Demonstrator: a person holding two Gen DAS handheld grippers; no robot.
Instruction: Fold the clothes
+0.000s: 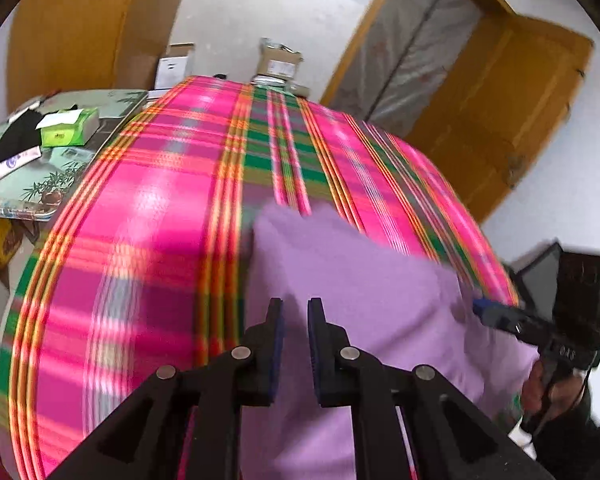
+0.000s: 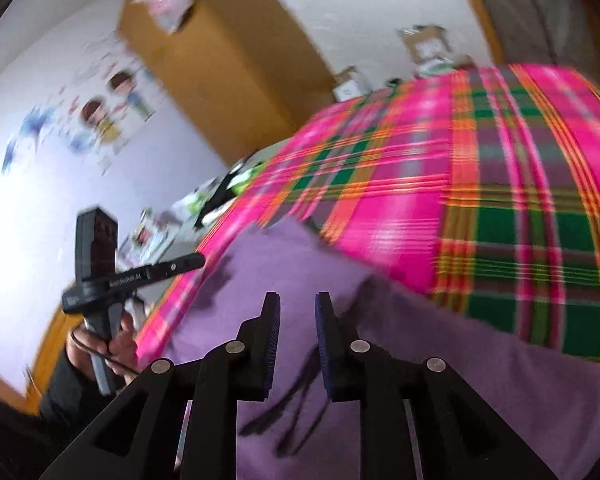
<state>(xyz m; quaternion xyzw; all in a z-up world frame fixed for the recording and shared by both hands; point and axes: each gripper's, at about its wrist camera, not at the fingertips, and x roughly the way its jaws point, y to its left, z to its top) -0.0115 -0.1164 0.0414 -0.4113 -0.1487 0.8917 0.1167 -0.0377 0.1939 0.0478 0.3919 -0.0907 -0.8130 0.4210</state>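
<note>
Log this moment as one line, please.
task: fold clothes | left gripper: open, empty | right gripper: open, empty | purple garment: lying on plaid cloth | fold: unfinished

Both tools, left (image 1: 296,308) and right (image 2: 298,302), slightly parted.

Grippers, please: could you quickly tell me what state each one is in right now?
Left gripper: open, a narrow gap, nothing between the pads, above the purple garment.
Right gripper: open, a slightly wider gap, holding nothing.
</note>
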